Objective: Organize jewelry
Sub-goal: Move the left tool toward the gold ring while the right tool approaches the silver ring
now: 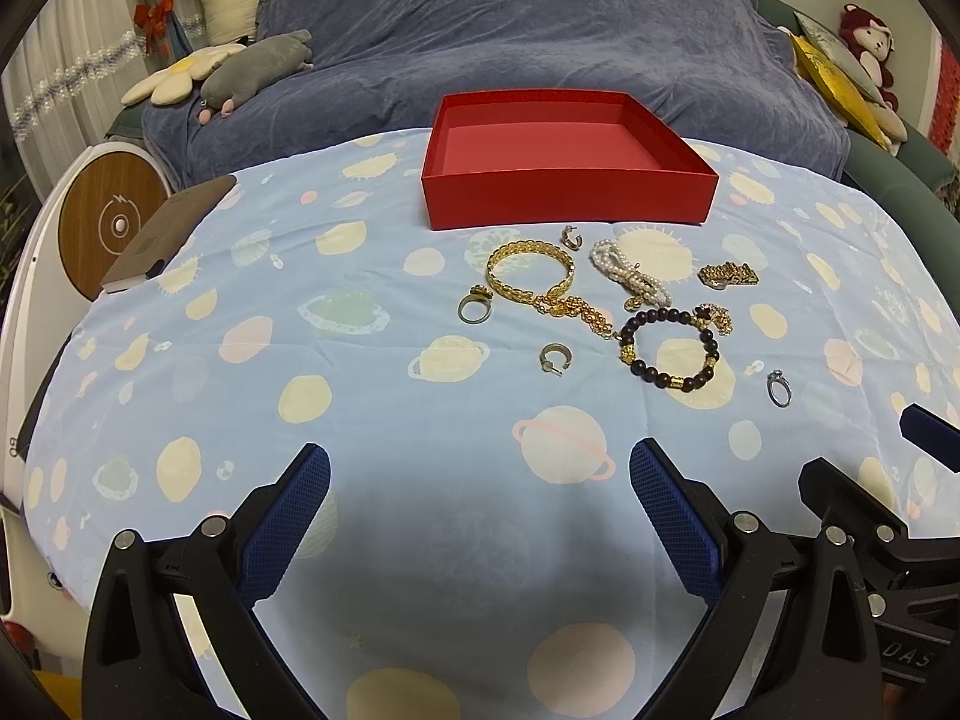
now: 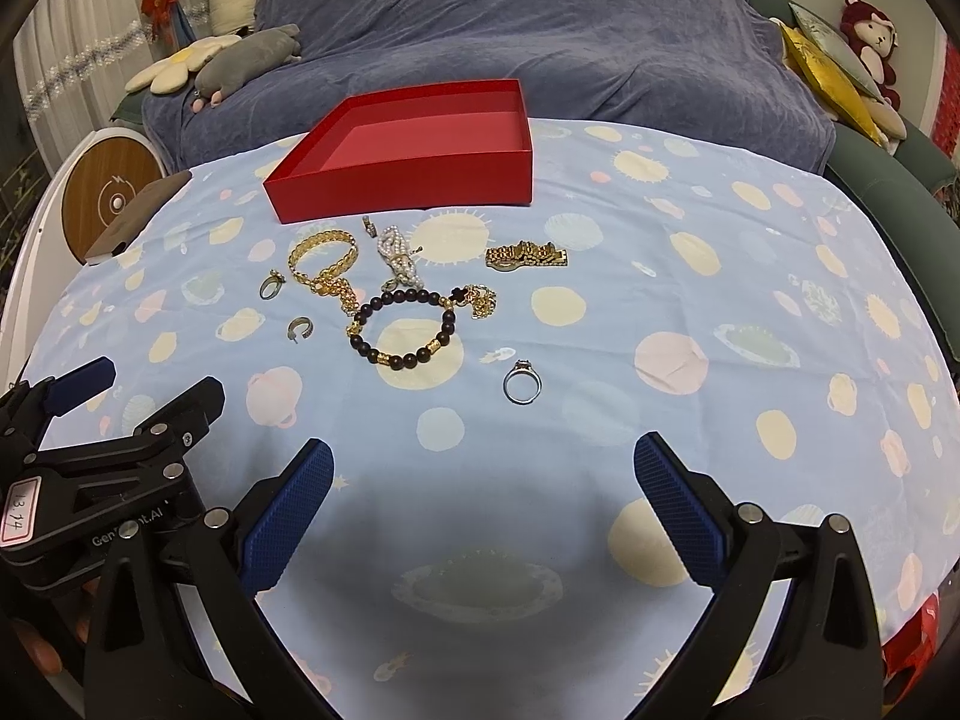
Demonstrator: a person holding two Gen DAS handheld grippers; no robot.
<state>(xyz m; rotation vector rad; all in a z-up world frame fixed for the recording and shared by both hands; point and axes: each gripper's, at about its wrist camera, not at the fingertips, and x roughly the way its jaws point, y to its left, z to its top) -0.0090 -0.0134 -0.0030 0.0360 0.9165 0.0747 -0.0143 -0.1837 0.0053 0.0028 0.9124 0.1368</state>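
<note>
An empty red box (image 1: pixel 567 195) (image 2: pixel 402 195) stands at the far side of the table. In front of it lies loose jewelry: a gold bangle (image 1: pixel 529 267) (image 2: pixel 322 257), a pearl string (image 1: pixel 630 276) (image 2: pixel 401 258), a gold watch band (image 1: pixel 727 273) (image 2: pixel 527 255), a dark bead bracelet (image 1: pixel 670 348) (image 2: pixel 403 329), a gold ring (image 1: pixel 475 308) (image 2: pixel 271 286), a hoop earring (image 1: pixel 555 358) (image 2: pixel 298 329) and a silver ring (image 1: pixel 778 389) (image 2: pixel 522 384). My left gripper (image 1: pixel 480 477) and right gripper (image 2: pixel 483 465) are both open and empty, near the front edge, short of the jewelry.
The table wears a light blue planet-print cloth (image 1: pixel 360 408) (image 2: pixel 720 360). A brown notebook (image 1: pixel 165 237) lies at its left edge. A blue-covered sofa (image 1: pixel 510 42) with plush toys stands behind. A round white and wood device (image 1: pixel 111 219) stands at left.
</note>
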